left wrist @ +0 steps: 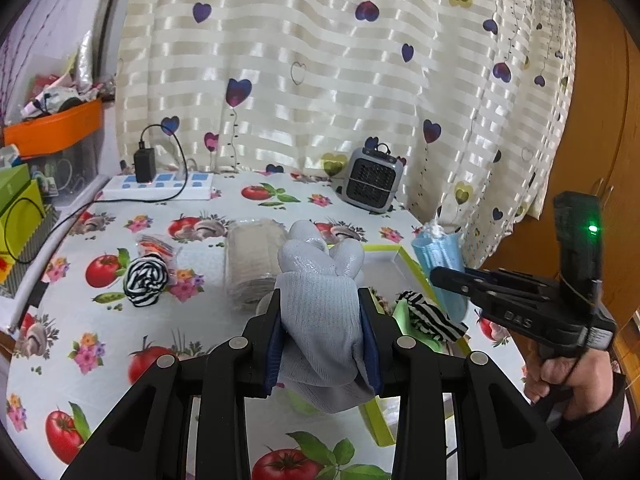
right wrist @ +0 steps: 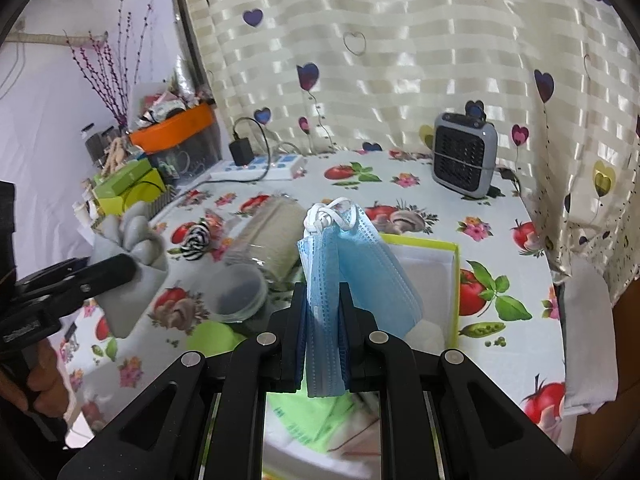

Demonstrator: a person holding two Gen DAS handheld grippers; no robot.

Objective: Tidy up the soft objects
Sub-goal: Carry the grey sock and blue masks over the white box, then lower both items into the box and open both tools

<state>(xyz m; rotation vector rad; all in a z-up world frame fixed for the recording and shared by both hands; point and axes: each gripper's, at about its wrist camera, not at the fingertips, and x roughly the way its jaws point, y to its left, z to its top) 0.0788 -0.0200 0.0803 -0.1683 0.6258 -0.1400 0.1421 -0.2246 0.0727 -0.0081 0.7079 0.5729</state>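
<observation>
My left gripper [left wrist: 320, 312] is shut on a bundled grey work glove [left wrist: 320, 280], held above the table; the same glove [right wrist: 132, 264] shows at the left of the right wrist view. My right gripper [right wrist: 322, 300] is shut on a stack of blue face masks [right wrist: 348, 264] with white ear loops, hanging over a white box with a lime-green rim [right wrist: 456, 272]. In the left wrist view the masks [left wrist: 440, 264] hang at the right, over that box [left wrist: 412, 268]. A black-and-white striped cloth ball [left wrist: 145, 280] lies on the tablecloth, and another striped piece [left wrist: 428, 316] sits in the box.
A beige fabric roll [left wrist: 248, 264] in clear wrap lies mid-table, with a clear plastic tub [right wrist: 236, 290] near it. A grey mini heater [left wrist: 372, 180], a power strip with a charger [left wrist: 160, 186], green boxes [left wrist: 20, 208] and an orange bin [left wrist: 52, 132] line the back and left. A curtain hangs behind.
</observation>
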